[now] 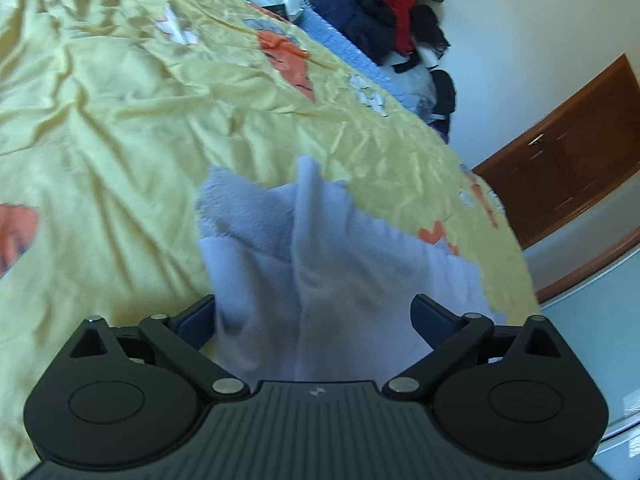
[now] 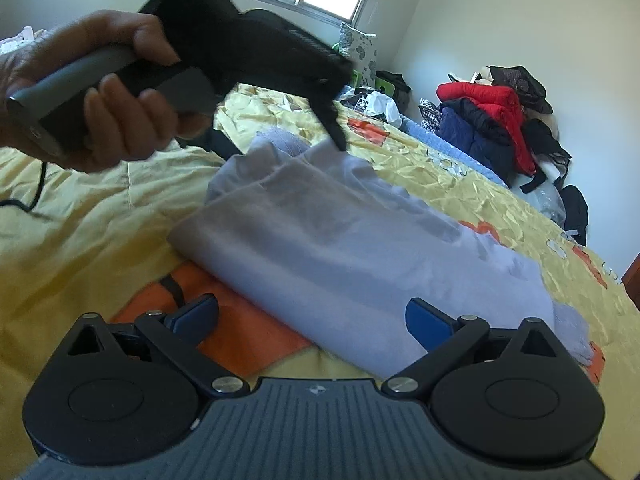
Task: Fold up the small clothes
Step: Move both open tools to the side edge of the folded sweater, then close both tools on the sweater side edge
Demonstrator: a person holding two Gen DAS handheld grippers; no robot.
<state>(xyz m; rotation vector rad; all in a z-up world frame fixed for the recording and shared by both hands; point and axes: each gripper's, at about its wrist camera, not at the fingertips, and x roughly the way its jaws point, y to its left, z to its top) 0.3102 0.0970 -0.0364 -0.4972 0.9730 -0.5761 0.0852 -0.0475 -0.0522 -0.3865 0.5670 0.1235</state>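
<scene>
Lavender fleece, a small garment, lies on the bed's yellow quilt, doubled over on itself with one layer resting on another and a raised ridge running up its middle in the left wrist view. One end bunches toward the far side, and the near end reaches the right gripper. An orange patch of the quilt print shows under its near edge.

Both tools stand with their fingers spread wide. The left gripper has cloth lying between its blue pads, but the pads do not press on it, so I judge nothing is held there. From the right wrist view the left gripper's dark fingertips point down at the far bunched end of the garment, with the person's hand wrapped round its handle. The right gripper's fingers straddle the near edge without pinching.

My reading is that one fold is laid and released, and the piece is only half done, since the pile is still loose and uneven. The next move calls for taking a fresh pinch on an edge or corner with each tool, catching both layers together, then carrying that edge across and flattening the ridge. Fleece this soft is likely to slip or sag unless gripped well in from the hem.

A heap of dark, red and navy clothes sits well apart at the bed's far end
</scene>
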